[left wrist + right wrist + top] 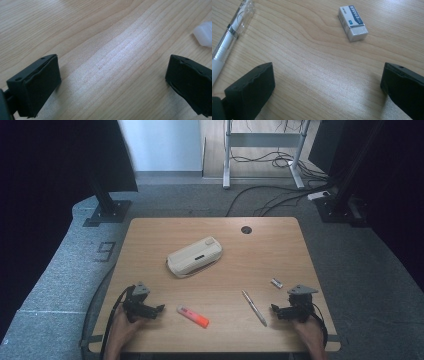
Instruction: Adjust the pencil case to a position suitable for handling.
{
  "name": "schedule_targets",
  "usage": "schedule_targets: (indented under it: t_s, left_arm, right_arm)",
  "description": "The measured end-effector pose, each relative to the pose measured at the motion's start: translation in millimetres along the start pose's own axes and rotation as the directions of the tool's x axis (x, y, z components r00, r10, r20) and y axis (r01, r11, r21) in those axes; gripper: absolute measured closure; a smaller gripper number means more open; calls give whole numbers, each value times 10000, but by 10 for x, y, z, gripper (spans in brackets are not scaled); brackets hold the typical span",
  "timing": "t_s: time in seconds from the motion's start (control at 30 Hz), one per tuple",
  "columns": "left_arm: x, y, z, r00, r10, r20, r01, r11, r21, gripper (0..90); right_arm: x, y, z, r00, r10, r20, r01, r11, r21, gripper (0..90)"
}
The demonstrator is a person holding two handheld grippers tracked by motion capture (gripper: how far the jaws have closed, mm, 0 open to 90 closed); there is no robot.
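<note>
We locate the highlighter (193, 316) on the tabletop (260, 255) near the front edge, lying flat with its orange end toward 4 o'clock and its pale cap toward 10 o'clock. It lies just beside the left tool (159, 309), at 3 o'clock from it, and nothing touches it. In the left gripper view we see a pale rounded end (204, 33) at the right margin, beyond the right-hand jaw; it is most likely this cap, though we cannot confirm that.

The left tool (110, 80) has its jaws wide apart over bare wood, with nothing between them. A hand (122, 332) holds it at the 7 o'clock corner of the tabletop.

The pen (254, 307) lies at 3 o'clock from the highlighter, between it and the right tool (274, 308). The right gripper view shows the pen (229, 37) with a clear cap and white barrel, beyond the left-hand jaw.

The eraser (276, 282) rests at 12 o'clock from the right tool, near it but apart. Its sleeve reads "ERASER" (353, 22).

The right tool (328, 82) also stands with jaws wide apart and empty, held by the other hand (310, 332) at the 5 o'clock corner.

The pencil case (195, 256), cream-coloured, lies near the centre, at 12 o'clock from the highlighter and well apart from both tools.
</note>
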State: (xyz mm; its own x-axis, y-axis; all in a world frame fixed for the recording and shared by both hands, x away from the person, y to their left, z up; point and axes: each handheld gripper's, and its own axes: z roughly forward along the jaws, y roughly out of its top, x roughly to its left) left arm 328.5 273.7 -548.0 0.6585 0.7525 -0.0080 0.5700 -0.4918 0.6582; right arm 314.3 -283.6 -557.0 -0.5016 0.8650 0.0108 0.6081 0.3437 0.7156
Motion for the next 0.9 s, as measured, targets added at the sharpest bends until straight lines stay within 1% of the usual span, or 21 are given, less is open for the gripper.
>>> schedule_targets:
  t_s: [0.1, 0.13, 0.37, 0.43, 0.47, 0.67, 0.8, 0.9]
  left_arm:
    - [-11, 10, 9, 10000, -69, -52, 69, 10000, -5, 0]
    - [-22, 25, 22, 9997, -180, -153, 180, 9998, -1, 0]
    - [-47, 54, 47, 9993, -294, -226, 294, 9996, -3, 0]
    - [-64, 71, 63, 9986, -399, -350, 399, 9992, -13, 0]
    - [-81, 88, 80, 9977, -518, -431, 518, 9987, -26, 0]
    - [-94, 104, 88, 9967, -620, -523, 622, 9981, 17, 0]
    - [-95, 104, 78, 9971, -591, -476, 594, 9982, 48, 1]
    - [-100, 107, 67, 9975, -551, -453, 555, 9984, 77, 19]
  right_arm:
    - [0, 0, 0, 10000, 3, 3, -3, 10000, 3, 0]
    - [2, 1, 1, 10000, 14, 15, -14, 10000, 4, 0]
    - [4, 4, 3, 10000, 43, 41, -43, 10000, 7, 0]
    - [4, 6, 5, 10000, 47, 40, -47, 10000, 8, 0]
    - [4, 8, 6, 10000, 48, 35, -48, 10000, 20, 0]
    - [5, 17, 17, 10000, 18, 18, -18, 10000, -8, 0]
    - [5, 21, 20, 10000, 16, 2, -16, 10000, 1, 0]
    - [6, 23, 21, 10000, 14, -1, -14, 10000, 3, 0]
